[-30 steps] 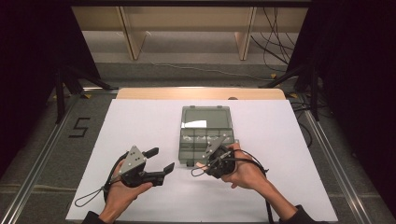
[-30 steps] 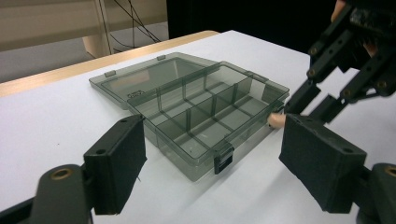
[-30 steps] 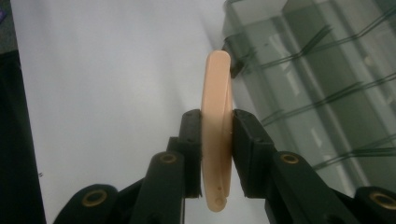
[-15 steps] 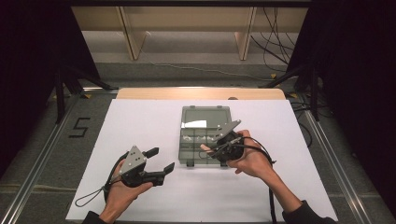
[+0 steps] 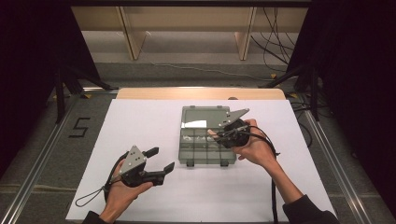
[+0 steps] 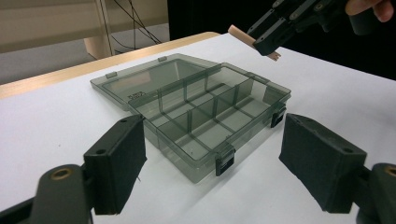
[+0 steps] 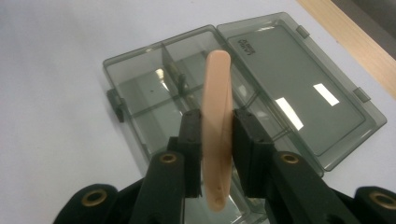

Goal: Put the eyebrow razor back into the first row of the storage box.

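The right gripper (image 7: 217, 140) pinches a flat tan stick (image 7: 216, 112) in the middle of its view, just above the open box (image 7: 187, 102) and its little rooms, likely so it can drop in; the lid (image 7: 299, 88) lies flat at the upper right, out of the way. The left gripper (image 5: 161, 161) rests spread wide and holds nothing at the lower left of the high view, pointing at the box, maybe ready to help.

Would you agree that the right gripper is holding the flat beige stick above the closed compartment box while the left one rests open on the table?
Not quite: the compartment box is open, its lid laid back, as the left gripper view shows. The right gripper does hold the beige stick above it, and the left gripper is open.
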A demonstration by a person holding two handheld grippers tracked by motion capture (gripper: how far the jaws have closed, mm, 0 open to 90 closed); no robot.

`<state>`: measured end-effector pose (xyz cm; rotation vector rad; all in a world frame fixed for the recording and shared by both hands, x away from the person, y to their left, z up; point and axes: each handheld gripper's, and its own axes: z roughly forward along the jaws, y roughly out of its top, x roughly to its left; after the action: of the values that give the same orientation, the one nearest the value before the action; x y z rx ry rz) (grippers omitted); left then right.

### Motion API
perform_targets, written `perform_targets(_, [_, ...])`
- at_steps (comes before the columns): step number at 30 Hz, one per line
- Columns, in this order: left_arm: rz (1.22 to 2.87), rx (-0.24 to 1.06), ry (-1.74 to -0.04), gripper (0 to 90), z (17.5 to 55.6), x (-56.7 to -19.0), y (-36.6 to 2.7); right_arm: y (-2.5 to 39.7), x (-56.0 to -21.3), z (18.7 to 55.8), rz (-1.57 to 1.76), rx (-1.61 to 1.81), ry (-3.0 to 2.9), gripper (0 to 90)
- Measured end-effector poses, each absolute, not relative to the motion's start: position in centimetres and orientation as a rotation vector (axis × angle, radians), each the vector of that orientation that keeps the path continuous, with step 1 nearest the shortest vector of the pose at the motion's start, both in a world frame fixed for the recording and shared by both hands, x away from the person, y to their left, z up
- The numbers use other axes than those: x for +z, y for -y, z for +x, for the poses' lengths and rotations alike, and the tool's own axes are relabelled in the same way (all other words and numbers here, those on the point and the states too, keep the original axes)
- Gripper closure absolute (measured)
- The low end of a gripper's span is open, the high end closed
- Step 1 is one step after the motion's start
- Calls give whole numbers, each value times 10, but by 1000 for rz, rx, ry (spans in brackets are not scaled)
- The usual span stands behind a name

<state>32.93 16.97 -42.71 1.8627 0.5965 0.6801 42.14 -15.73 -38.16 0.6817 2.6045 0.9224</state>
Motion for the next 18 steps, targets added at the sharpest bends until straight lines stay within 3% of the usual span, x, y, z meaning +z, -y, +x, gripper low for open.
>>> perform_targets(18, [1862, 680, -596, 216, 329, -427, -170, 160, -395, 445, 692, 895, -2582, 744])
